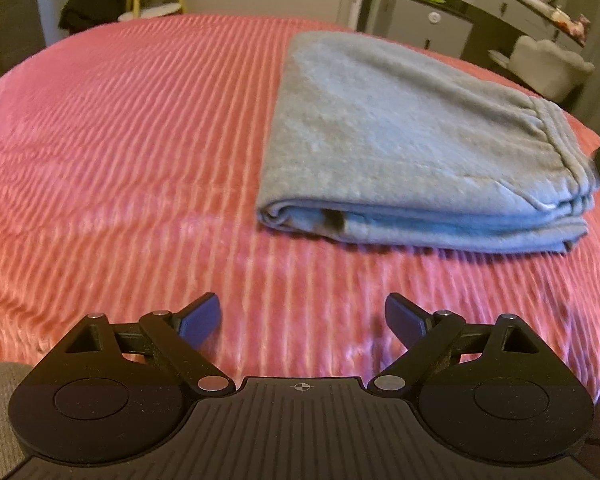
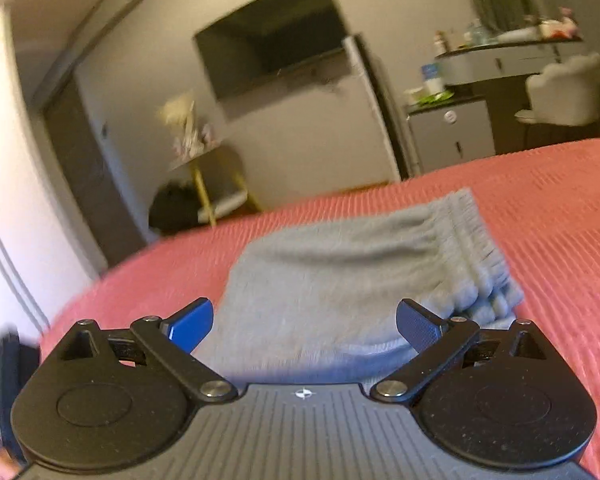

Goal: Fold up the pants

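Note:
The grey pants [image 1: 400, 140] lie folded into a thick flat stack on the pink ribbed bedspread [image 1: 120, 140], the folded edge facing me and the elastic waistband at the right end. My left gripper [image 1: 302, 316] hovers open over bare bedspread, short of the stack and to its left, with nothing between its blue pads. In the right wrist view the same pants [image 2: 340, 280] lie just beyond my right gripper [image 2: 304, 320]. It is wide open above the stack's near edge and the pads do not touch the cloth.
Past the far side of the bed [image 2: 560, 220] stand a grey cabinet [image 2: 452, 136], a vanity desk [image 2: 508, 56] with bottles, a white chair [image 2: 564, 96], a wall TV [image 2: 272, 36], a yellow-legged side table [image 2: 216, 184] and a black bag [image 2: 172, 208].

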Demonstrator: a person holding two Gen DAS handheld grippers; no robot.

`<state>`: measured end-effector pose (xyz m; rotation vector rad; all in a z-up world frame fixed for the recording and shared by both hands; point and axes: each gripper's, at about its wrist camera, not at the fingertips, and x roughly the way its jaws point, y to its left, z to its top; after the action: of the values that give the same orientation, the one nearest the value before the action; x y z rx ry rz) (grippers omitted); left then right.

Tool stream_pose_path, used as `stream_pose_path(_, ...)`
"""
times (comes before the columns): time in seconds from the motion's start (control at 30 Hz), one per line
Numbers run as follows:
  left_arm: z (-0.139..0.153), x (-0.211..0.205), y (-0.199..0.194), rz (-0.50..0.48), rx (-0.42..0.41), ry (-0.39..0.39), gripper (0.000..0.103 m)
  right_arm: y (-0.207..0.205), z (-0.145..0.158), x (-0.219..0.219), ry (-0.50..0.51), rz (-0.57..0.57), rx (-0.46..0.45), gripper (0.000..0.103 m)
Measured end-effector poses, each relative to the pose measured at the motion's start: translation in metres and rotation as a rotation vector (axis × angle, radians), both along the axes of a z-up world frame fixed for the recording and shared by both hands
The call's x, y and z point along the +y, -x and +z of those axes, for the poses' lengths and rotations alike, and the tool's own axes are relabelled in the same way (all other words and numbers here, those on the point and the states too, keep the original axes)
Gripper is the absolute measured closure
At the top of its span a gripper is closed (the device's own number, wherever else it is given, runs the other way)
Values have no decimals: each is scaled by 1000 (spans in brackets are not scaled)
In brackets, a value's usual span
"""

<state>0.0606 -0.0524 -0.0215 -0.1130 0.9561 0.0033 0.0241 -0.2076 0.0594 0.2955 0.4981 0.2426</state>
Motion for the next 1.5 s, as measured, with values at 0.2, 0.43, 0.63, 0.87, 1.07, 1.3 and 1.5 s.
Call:
stream_pose_path(0.2, 6, -11, 14, -42, 3, -23, 9, 18, -2, 10, -15, 69, 67, 4)
stream_pose_path(0.43, 23, -13, 28, -38, -99, -53, 8, 36, -5, 17, -130, 195, 94, 4)
stream_pose_path(0.63, 22, -12, 26, -21, -72, -82, 7, 37, -6, 36, 89, 132, 140, 4)
stream_pose_path(0.87, 23, -8, 25, -19, -81, -89, 7, 36, -17, 52, 296, 40, 285, 4)
stream_pose_path(1.07, 22, -13, 23, -54, -86, -129, 7, 31, -25, 46, 317, -1, 357, 4)
stream_pose_path(1.3, 22, -22, 23, -68, -93, -197, 7, 26, -25, 42, 314, 20, 407, 4)
stream_pose_path(1.5, 20, -24, 20, -99, -63, -191, 7, 24, -20, 50, 434, 49, 406, 4)
